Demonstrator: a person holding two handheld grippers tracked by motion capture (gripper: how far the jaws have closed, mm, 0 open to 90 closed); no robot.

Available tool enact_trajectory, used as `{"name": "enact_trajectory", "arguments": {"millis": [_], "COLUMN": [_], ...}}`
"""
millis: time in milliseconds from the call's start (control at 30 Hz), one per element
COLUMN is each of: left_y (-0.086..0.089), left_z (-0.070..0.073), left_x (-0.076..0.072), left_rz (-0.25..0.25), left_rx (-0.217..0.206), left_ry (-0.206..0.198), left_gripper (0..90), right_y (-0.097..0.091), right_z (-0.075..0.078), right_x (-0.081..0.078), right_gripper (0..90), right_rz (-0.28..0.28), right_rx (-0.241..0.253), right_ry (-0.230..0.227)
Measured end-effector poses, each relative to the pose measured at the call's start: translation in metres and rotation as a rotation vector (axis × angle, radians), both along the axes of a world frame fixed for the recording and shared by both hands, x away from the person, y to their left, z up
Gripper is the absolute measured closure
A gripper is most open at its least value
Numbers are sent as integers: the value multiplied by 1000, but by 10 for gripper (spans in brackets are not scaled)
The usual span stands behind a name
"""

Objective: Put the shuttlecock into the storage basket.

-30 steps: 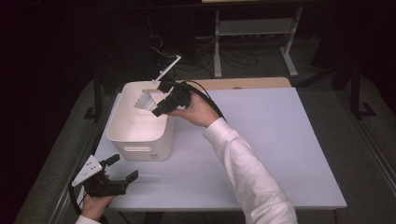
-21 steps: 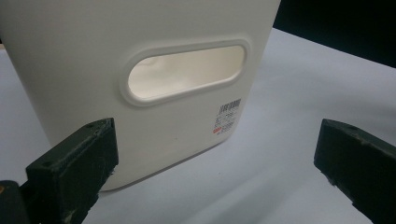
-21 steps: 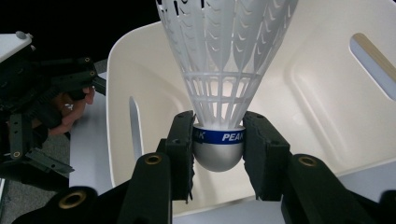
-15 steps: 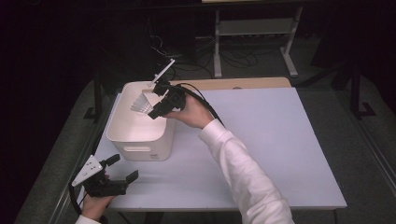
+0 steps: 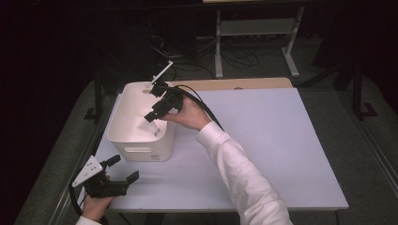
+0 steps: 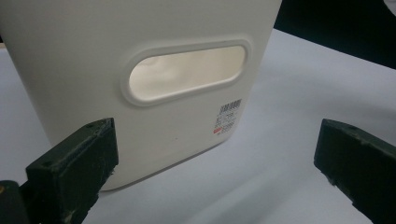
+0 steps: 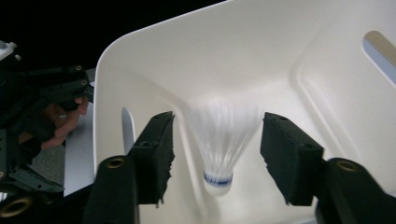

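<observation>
Jaws of my right gripper (image 7: pixel 215 154) have just been opening above the white plastic bin (image 5: pixel 123 138); the white feathered shuttlecock (image 7: pixel 220 140) sits loose between them, untouched, inside it. My left gripper (image 6: pixel 219 172) gapes wide, empty, beside the bin's handle wall.

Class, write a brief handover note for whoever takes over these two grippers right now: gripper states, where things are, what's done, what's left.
Right gripper: over the white bin, jaws just been opening, apart from the shuttlecock between them.
Left gripper: open, holding nothing, at the table's near corner, facing the bin's handle slot.
Done: shuttlecock released inside the bin, blurred, apparently dropping.
Left: probably just withdraw the right gripper.
</observation>
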State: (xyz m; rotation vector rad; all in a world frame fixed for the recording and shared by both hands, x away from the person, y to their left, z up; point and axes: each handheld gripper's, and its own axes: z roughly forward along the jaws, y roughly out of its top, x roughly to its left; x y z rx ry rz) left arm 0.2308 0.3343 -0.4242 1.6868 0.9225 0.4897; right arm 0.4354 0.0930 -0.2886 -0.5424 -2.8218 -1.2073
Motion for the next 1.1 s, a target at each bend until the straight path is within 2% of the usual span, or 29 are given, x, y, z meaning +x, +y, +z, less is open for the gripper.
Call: {"name": "enact_trajectory", "arguments": {"millis": [167,300,367,400,500,567,633,700,767,867,1100], "left_y": [0,0,0,0,0,1,0,0,0,0,0], "left_z": [0,0,0,0,0,0,0,0,0,0,-1], "left_x": [0,0,0,0,0,0,0,0,0,0,0], "left_rz": [-2,-4,-3,-2,-4,-3,-4,-4,-4,-2,1], "left_rx": [-2,-1,-2,0,6,6,3,2,0,1,-6], "left_ry": [-2,0,1,2,2,3,3,4,2,3,0], "left_gripper": [0,0,0,0,0,0,0,0,0,0,0], "right_y": [-5,-10,-11,-12,-15,-17,-19,-22,-26,-33,-49], "right_z": [4,7,8,9,10,10,11,10,10,8,4], "right_x": [0,0,0,0,-2,-1,-4,-3,-4,-3,-2], "right_gripper": [154,61,4,0,0,0,0,0,0,0,0], "right_rz": [-31,-42,-65,-75,-91,-76,-108,-105,-124,-136,-161], "right_rx": [8,14,22,24,40,38,45,40,47,62,59], "right_ry": [-41,-78,-92,-111,-85,-120,-96,-112,-92,-86,-74]}}
